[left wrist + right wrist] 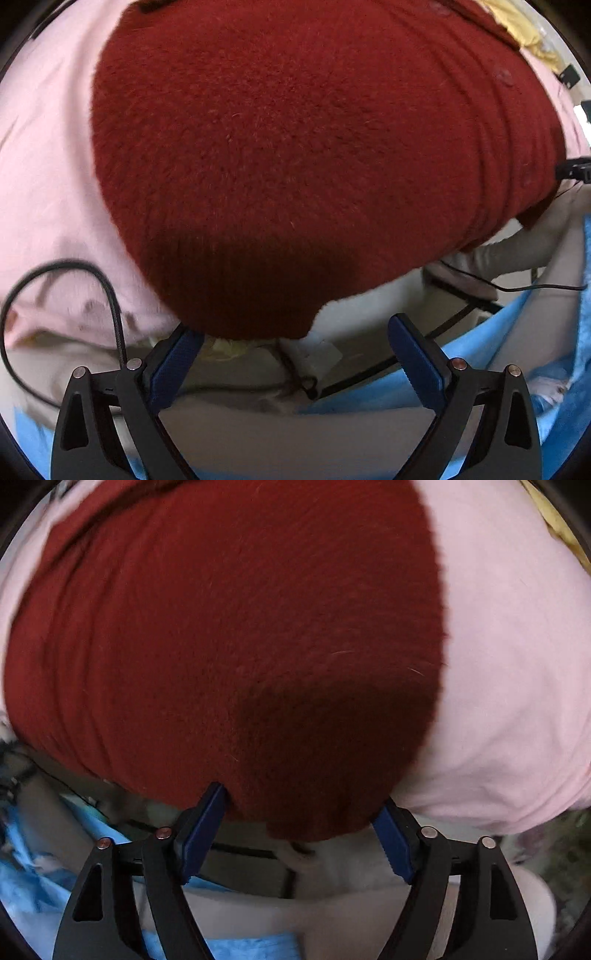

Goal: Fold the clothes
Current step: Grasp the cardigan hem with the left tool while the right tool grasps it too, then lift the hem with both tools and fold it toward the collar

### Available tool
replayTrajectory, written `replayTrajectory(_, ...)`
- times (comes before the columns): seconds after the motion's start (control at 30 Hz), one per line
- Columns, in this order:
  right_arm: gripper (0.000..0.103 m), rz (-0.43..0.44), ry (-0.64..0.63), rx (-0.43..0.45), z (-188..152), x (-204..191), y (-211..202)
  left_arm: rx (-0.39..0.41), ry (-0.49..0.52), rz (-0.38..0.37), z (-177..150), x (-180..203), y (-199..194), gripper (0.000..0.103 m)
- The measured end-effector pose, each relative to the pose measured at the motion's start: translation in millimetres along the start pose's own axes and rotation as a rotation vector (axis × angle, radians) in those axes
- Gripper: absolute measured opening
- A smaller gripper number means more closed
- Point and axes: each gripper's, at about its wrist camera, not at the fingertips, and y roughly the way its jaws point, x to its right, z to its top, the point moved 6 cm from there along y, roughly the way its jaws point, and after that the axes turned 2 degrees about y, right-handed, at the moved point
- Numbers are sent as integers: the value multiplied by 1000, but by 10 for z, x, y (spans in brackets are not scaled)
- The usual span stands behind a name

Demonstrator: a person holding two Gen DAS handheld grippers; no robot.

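A dark red knit sweater (pixel 295 155) lies spread flat on a pink cloth (pixel 48 166) and fills most of both views. Its ribbed hem is the edge nearest me. My left gripper (pixel 295 328) hangs over the hem's near left corner, jaws wide apart and empty, with blue pads (pixel 177 362) facing each other. My right gripper (pixel 303 797) is open over the sweater (pixel 229 635) at its near right corner. The hem's rounded edge lies between its fingertips (pixel 212 805), and the pads do not press on it. The pink cloth (pixel 509 672) shows to the right.
A black cable (pixel 110 295) loops over the pink cloth at the left. Light blue fabric (pixel 498 354) and pale beige cloth (pixel 295 435) lie below the near edge. Yellow cloth (pixel 524 29) sits at the far right corner. A thin black wire (pixel 517 288) runs at the right.
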Motion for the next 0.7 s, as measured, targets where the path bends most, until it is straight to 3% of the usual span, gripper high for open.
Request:
replayTrajectory(0.17, 82, 8, -13, -18, 35, -45, 23, -33, -47, -57, 121, -116, 166, 95)
replayTrajectory(0.2, 73, 3, -29, -9, 19, -67, -1, -36, -31, -39, 116, -120, 159, 78)
replayTrajectory(0.23, 61, 0, -53, -2, -5, -102, -32, -40, -10, -6, 93, -130, 138, 33)
replayTrajectory(0.27, 56, -7, -66, 3, -31, -116, -59, -44, 12, 29, 68, -142, 114, 24)
replayTrajectory(0.3, 44, -15, -78, 7, -56, -126, -84, -47, 34, 64, 43, -154, 90, 22)
replayTrajectory(0.33, 35, -23, -89, 12, -81, -135, -110, -33, 47, 41, 12, -127, 35, 15)
replayTrajectory(0.43, 17, -23, -114, 32, -152, -159, -185, -16, 62, 25, -58, -84, -50, 13)
replayTrajectory(0.57, 8, 32, -129, 81, -229, -208, -347, 39, 53, -70, -104, -9, -274, 12)
replayTrajectory(0.7, 8, 176, -115, 129, -353, -133, -583, 134, 19, -204, -82, -35, -623, 12)
